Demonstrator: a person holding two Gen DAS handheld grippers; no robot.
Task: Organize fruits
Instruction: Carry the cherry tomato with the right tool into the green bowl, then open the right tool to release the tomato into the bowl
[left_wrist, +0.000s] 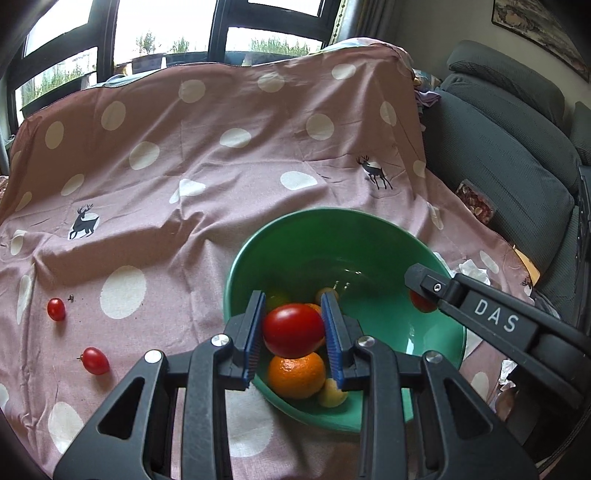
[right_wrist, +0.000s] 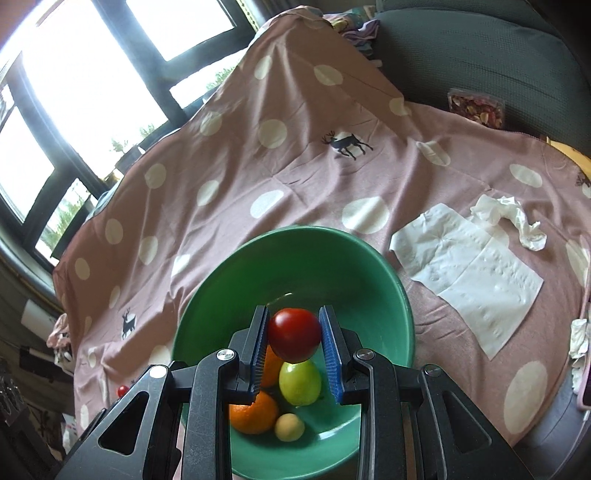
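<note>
A green bowl (left_wrist: 424, 325) stands on the pink dotted cloth and holds an orange (left_wrist: 296, 374), a green fruit (right_wrist: 299, 384) and small yellow fruits (right_wrist: 289, 427). My left gripper (left_wrist: 293, 330) is shut on a red tomato (left_wrist: 293, 329) above the bowl's near side. My right gripper (right_wrist: 294, 334) is shut on a second red tomato (right_wrist: 294, 334) over the bowl; it also shows in the left wrist view (left_wrist: 423, 300), reaching in from the right. Two cherry tomatoes (left_wrist: 56, 309) (left_wrist: 95, 360) lie on the cloth left of the bowl.
White paper napkins (right_wrist: 469, 269) and a crumpled tissue (right_wrist: 513, 218) lie on the cloth right of the bowl. A grey sofa (left_wrist: 517, 158) stands at the right. Windows are behind. A small packet (right_wrist: 476, 109) sits at the sofa's edge.
</note>
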